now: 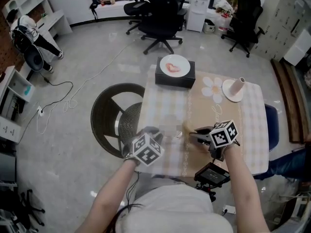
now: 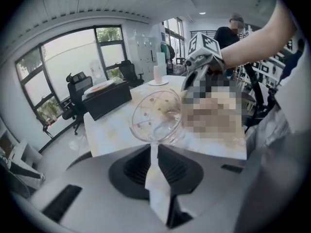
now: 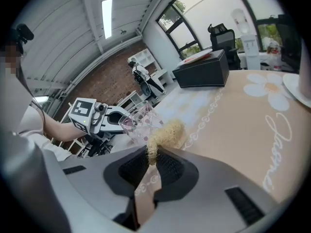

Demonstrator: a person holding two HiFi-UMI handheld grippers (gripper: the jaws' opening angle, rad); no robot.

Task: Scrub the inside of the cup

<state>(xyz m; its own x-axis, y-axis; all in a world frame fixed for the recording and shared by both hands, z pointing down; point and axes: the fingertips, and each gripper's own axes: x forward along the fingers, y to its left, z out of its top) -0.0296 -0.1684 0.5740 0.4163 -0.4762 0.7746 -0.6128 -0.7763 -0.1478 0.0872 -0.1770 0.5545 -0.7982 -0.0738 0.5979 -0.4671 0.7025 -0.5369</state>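
Observation:
A clear glass cup (image 2: pixel 156 114) with small red dots hangs tilted over the near part of the table (image 1: pixel 228 115). My left gripper (image 2: pixel 154 147) is shut on its wall. The same cup (image 3: pixel 137 121) shows in the right gripper view, with the left gripper (image 3: pixel 97 118) behind it. My right gripper (image 3: pixel 150 157) is shut on a tan fibrous scrubber (image 3: pixel 167 133), whose tuft sits at the cup's mouth. Whether it reaches inside I cannot tell. In the head view the cup (image 1: pixel 170 130) lies between the left gripper (image 1: pixel 158 136) and the right gripper (image 1: pixel 193 132).
A black box (image 1: pixel 175 77) carrying a white plate (image 1: pixel 175 65) with a red smear stands at the table's far edge. A white saucer (image 1: pixel 232 92) with a pale roll sits far right. A round dark wicker seat (image 1: pixel 112 118) is left of the table, office chairs (image 1: pixel 163 13) beyond.

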